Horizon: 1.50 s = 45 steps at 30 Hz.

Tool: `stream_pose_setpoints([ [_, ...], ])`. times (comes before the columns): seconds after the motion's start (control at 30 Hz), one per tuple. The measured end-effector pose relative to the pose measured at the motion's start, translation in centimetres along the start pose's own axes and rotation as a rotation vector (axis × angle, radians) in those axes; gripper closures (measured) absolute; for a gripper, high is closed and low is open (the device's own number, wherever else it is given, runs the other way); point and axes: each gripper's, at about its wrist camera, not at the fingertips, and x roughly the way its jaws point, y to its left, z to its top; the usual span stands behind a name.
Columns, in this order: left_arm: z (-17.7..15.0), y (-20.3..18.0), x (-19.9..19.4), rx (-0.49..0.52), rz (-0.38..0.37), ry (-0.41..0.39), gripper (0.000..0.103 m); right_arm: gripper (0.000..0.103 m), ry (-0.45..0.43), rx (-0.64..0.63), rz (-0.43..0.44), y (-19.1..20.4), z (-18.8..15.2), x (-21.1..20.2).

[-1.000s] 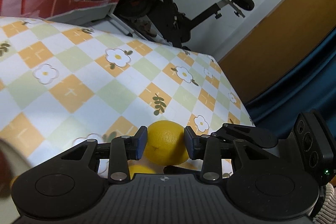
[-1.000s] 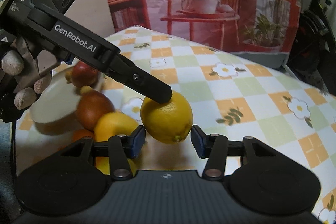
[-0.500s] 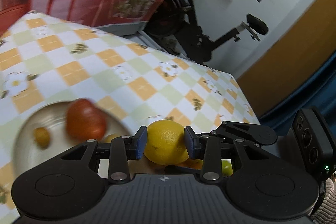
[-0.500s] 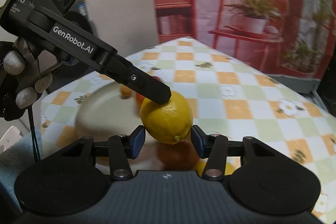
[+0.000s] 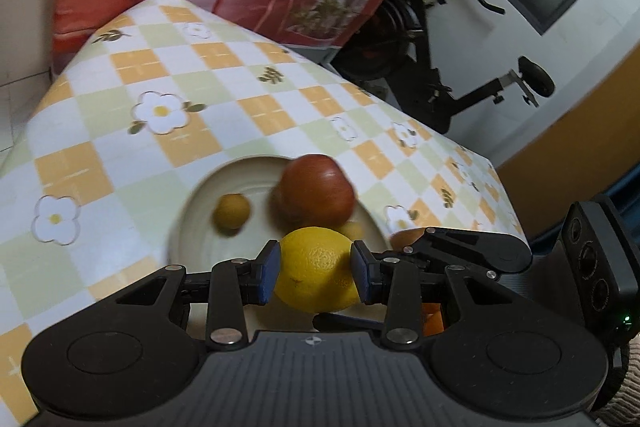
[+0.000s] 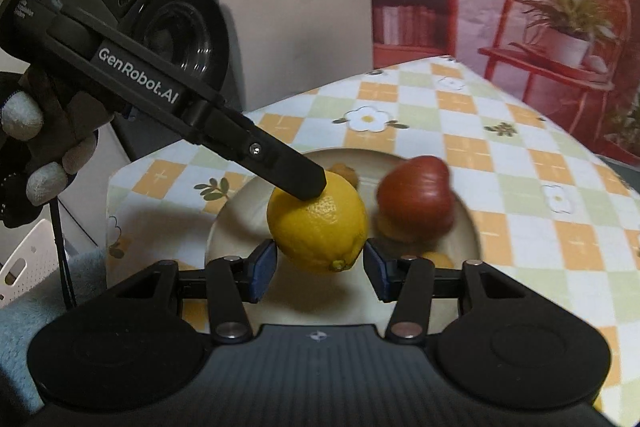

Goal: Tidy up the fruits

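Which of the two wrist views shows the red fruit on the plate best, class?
The left wrist view: the red fruit lies whole and unobstructed on the plate, above the held lemon, though blurred. The right wrist view shows the same fruit whole too, equally blurred, off to the right.

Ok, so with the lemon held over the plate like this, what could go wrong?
The left gripper pinches the round lemon only at its sides; it may slip. The plate below already holds a red fruit and smaller ones, which a dropped lemon could knock off. The right gripper crowds the same lemon, so the tools might collide.
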Motion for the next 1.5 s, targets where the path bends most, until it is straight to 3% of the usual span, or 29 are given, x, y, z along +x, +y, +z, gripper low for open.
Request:
stream_pose_setpoints([
  [0.43,-0.1,3.2,-0.1,-0.034,0.028,-0.007,0.062,0.052,0.034,-0.035,-0.003,0.8,1.2,4.0],
  [0.7,0.4,3.9,0.0,-0.071,0.03,-0.037,0.062,0.052,0.016,-0.065,-0.047,0.7,2.0,5.1],
  [1.13,1.0,3.4,0.0,-0.043,0.062,-0.046,0.062,0.054,0.013,-0.024,-0.085,-0.1,1.6,4.2],
  [1.37,0.6,3.5,-0.4,-0.035,0.069,-0.041,0.062,0.078,0.005,0.014,-0.077,-0.7,1.6,3.7],
  [1.5,0.6,3.6,-0.5,-0.034,0.071,-0.043,0.062,0.078,0.001,0.011,-0.073,-0.5,1.8,3.7],
])
